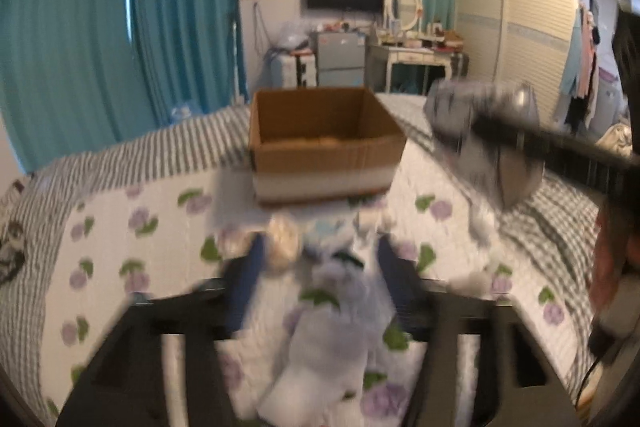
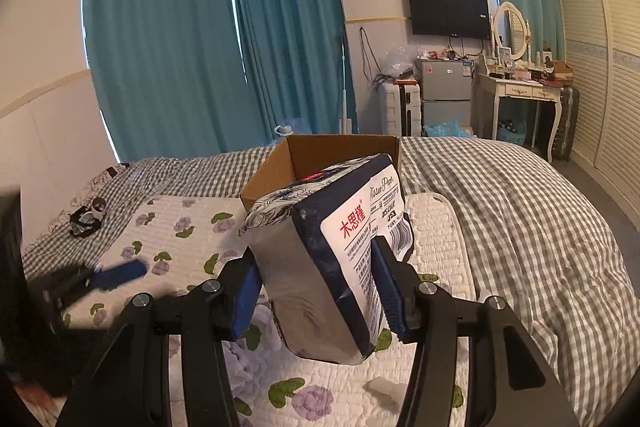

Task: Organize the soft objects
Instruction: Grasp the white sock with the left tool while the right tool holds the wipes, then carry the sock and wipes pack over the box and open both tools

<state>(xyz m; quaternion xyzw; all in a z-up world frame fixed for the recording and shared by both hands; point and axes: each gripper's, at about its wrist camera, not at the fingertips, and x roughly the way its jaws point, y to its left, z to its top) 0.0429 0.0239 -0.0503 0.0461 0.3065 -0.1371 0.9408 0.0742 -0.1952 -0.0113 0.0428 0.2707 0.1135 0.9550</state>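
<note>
**Tissue pack held over the bed, box just behind**

On the bed, over the white quilt with purple flowers (image 2: 180,227), my right gripper (image 2: 316,287) is clenched on a tissue pack (image 2: 332,267). The two blue pads (image 2: 246,291) press its two sides, and the pack hangs tilted in the air above the quilt. Its wrapper is dark blue and white with a leaf drawing. On the white label I can read the red Chinese characters "木思槿" and, in thin script, "Tissue Paper"; a barcode is beside them, but the small print is too fine for me to read.

Just behind the pack stands an open cardboard box (image 2: 340,151) on the grey checked bedcover (image 2: 520,227). In the left wrist view the box (image 1: 324,143) is straight ahead, and the tissue pack (image 1: 472,123) appears blurred to the right of it.

My left gripper (image 1: 318,279) is low over the quilt. Between its blue pads (image 1: 248,279) lies a pale soft object (image 1: 328,307), very blurred; I cannot tell if the pads grasp it or are released.
</note>
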